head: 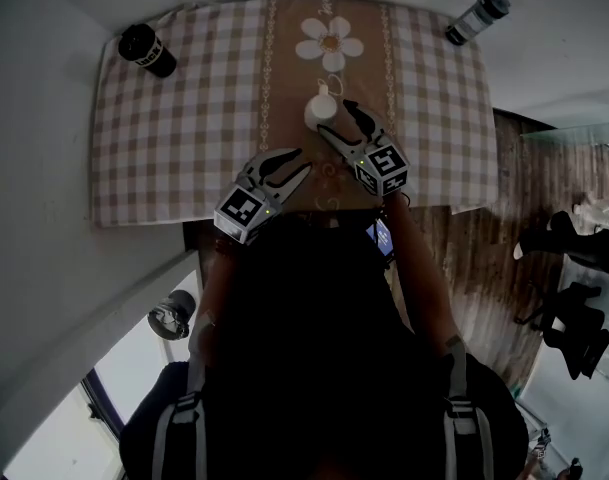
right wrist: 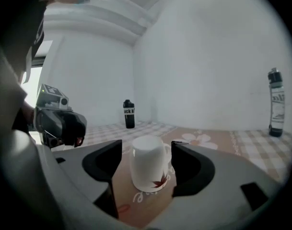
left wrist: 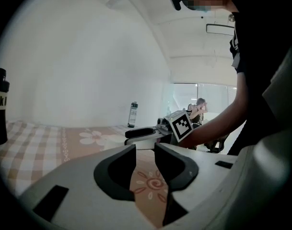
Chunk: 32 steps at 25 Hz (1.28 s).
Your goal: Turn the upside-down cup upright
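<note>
**Right gripper view: upturned cup stands between open jaws**

The white cup (right wrist: 148, 169) stands base-up, rim down, on the brown centre stripe of the desk (head: 184, 118), about midway between the near and far edges. The right gripper (right wrist: 146, 152) has its jaws wide apart around the cup, not pressing on it. The left gripper (left wrist: 145, 152) has its jaws narrowly apart and empty.

The cup looks glazed: stiff, smooth, likely slippery and breakable. Its wall tapers upward, so a firm hold low on the body, clear of the handle, seems safest.
</note>
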Available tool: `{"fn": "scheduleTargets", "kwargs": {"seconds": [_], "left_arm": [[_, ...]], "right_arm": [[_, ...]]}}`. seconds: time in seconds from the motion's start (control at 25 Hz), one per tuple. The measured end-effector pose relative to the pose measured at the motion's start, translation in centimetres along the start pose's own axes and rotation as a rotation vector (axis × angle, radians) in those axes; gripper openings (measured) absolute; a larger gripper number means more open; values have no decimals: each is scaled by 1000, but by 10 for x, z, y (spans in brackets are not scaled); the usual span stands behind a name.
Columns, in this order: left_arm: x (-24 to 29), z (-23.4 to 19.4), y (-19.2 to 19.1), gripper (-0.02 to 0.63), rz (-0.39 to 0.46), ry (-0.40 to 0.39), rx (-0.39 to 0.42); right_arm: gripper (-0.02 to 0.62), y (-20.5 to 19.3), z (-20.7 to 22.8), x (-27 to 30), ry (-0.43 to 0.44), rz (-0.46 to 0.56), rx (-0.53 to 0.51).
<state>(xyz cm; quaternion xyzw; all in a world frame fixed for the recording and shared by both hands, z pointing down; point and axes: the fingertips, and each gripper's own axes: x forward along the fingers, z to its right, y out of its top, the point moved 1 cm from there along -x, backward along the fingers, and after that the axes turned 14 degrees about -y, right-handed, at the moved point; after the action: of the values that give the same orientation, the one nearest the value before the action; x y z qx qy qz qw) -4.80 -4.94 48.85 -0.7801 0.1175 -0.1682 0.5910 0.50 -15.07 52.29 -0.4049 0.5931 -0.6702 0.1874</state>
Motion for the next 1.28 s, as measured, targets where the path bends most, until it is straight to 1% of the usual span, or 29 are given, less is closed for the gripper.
{"fn": "scheduleTargets", "kwargs": {"seconds": [0.12,0.16,0.24,0.32,0.36,0.4,0.44,0.48,0.52,0.6,0.72,0.84,0.92,1.0,1.08,1.16,1.2,1.28], "left_arm": [[17,-7,-16,137,-8,44,32],[18,-10,-15,137,-1,63,46],[14,-17,-3,137,34,109,66],[7,-25,12,103,78,178,90],[3,-28,18,80,98,224,106],[-2,-32,23,24,116,275,123],[-7,-35,25,-6,131,325,139],[-10,-38,26,-8,144,368,149],[-13,-39,28,-8,153,403,151],[-14,-36,32,-8,158,446,142],[-11,-23,39,-8,146,464,134],[-10,-11,45,-8,137,475,166],[-14,-1,48,-8,150,493,173],[-23,8,54,-8,168,525,157],[-33,19,65,-8,176,553,131],[-35,38,74,-8,175,561,122],[-33,52,73,-8,173,560,126],[-26,80,59,-6,156,561,145]], "right_arm": [[321,-10,13,-16,-24,104,45],[318,-5,14,-20,-36,137,49],[278,14,9,-29,-68,202,29],[224,35,4,-39,-124,262,0],[185,43,0,-44,-156,290,-8],[157,50,-4,-49,-181,312,-11],[130,55,-10,-52,-199,326,-7],[108,59,-16,-55,-211,334,-1],[101,62,-22,-58,-224,337,5],[8,64,-29,-65,-263,327,15],[2,60,-38,-76,-284,290,23],[1,60,-44,-85,-277,279,21],[0,61,-51,-93,-275,282,8],[0,68,-61,-101,-260,281,-10],[0,84,-71,-112,-243,270,-29],[0,95,-78,-130,-234,267,-31],[0,92,-79,-142,-231,270,-28],[0,72,-85,-164,-215,281,-25]]}}
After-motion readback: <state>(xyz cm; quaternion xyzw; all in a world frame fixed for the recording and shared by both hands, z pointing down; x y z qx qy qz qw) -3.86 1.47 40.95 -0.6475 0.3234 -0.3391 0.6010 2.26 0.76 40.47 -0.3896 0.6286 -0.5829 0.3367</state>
